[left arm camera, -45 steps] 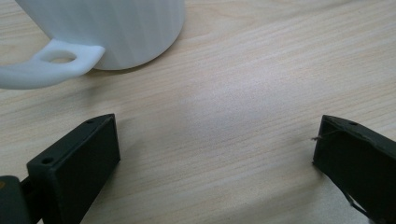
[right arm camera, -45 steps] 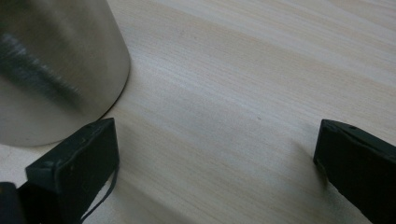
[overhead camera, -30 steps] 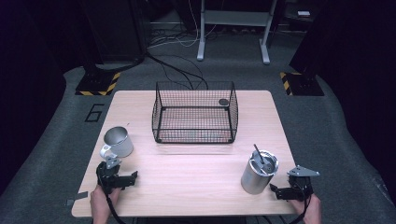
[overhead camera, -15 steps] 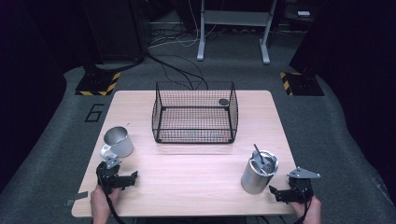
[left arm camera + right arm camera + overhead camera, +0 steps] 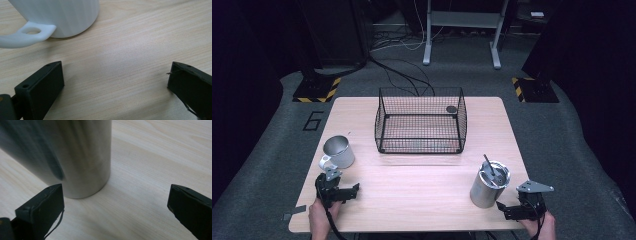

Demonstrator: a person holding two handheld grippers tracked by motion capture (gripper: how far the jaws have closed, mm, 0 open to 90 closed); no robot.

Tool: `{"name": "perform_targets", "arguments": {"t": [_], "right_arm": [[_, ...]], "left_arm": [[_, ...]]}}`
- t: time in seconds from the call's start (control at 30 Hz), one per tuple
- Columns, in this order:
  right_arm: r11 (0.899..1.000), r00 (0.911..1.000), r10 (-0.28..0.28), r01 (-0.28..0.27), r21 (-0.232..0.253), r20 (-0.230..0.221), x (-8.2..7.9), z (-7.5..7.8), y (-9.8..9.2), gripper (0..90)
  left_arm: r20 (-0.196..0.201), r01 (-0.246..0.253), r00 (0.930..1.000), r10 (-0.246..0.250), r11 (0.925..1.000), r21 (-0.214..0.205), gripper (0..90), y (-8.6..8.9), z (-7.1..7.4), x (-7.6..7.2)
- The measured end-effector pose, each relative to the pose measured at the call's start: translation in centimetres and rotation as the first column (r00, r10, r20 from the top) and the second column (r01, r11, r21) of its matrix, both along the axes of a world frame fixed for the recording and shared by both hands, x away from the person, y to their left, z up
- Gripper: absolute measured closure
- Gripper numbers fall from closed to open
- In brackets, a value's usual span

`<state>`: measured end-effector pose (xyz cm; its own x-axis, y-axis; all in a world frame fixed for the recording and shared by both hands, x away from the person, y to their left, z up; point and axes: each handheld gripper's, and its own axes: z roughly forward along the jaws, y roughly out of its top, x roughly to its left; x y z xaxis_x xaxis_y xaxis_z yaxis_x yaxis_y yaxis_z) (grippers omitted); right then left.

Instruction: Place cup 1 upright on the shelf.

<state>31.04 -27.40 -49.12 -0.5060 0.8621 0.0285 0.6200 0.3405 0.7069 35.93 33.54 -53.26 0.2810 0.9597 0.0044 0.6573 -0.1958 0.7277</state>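
- Wood-grain table (image 5: pixel 422 175) carries all the items I work with from my station: a white mug, a steel tumbler and a black wire basket.
- Left hand-held gripper (image 5: pixel 343 192) rests low on the table near its front left edge, held by the person's left hand (image 5: pixel 318 217). In the left gripper view I see its jaws spread wide apart with bare table between them; nothing is gripped.
- White mug (image 5: pixel 338 152) stands upright just beyond the left hand-held gripper, close but not touching it. In the left gripper view the mug's body (image 5: pixel 60 15) sits ahead and to the left of the jaws, with its handle (image 5: pixel 25 37) pointing back toward the left jaw.
- Right hand-held gripper (image 5: pixel 511 211) lies near the front right corner of the table, with the grey three-cornered plate on top. Its jaws also stand wide apart and hold nothing.
- Steel tumbler (image 5: pixel 488 185) stands upright just beside the right hand-held gripper, on its left. In the right gripper view the tumbler wall (image 5: pixel 75 157) rises directly ahead of the left jaw, outside the gap between the jaws.
- A thin dark rod (image 5: pixel 488 165) leans inside the tumbler and projects above its rim.
- Black wire basket (image 5: pixel 421 121) sits at the middle of the table's far half, well apart from both hand-held grippers. A small dark round object (image 5: pixel 451 109) lies at its far right corner; I cannot tell what it is.
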Motion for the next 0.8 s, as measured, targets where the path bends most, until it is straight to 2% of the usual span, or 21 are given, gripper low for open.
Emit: {"name": "perform_targets", "arguments": {"t": [0.27, 0.4, 0.43, 0.63, 0.8], "right_arm": [[0.999, 0.9989, 0.032, -0.032, 0.004, 0.034, -0.9, 1.5, 0.6, 1.1], [0.999, 0.9978, 0.043, -0.045, 0.030, 0.051, -1.3, 2.4, 1.0, 1.1], [0.997, 0.9973, 0.044, -0.047, 0.053, 0.059, -1.5, 2.7, 1.2, 1.2], [0.994, 0.9943, 0.067, -0.074, 0.083, 0.083, -1.9, 3.5, 1.8, 1.7], [0.992, 0.9910, 0.082, -0.091, 0.085, 0.106, -1.9, 4.0, 2.5, 1.6]], "left_arm": [[0.000, 0.000, 1.0000, 0.000, 1.0000, 0.000, 0.3, 0.0, 0.0, 0.0], [0.000, 0.000, 1.0000, 0.000, 1.0000, 0.000, 0.3, 0.0, 0.0, 0.0], [0.001, 0.000, 1.0000, 0.000, 1.0000, 0.001, 0.3, 0.0, 0.0, 0.0], [0.000, 0.000, 1.0000, 0.000, 1.0000, 0.000, 0.3, 0.0, 0.0, 0.0], [0.001, -0.001, 1.0000, 0.001, 1.0000, -0.001, 0.3, 0.0, 0.0, 0.0]]}}
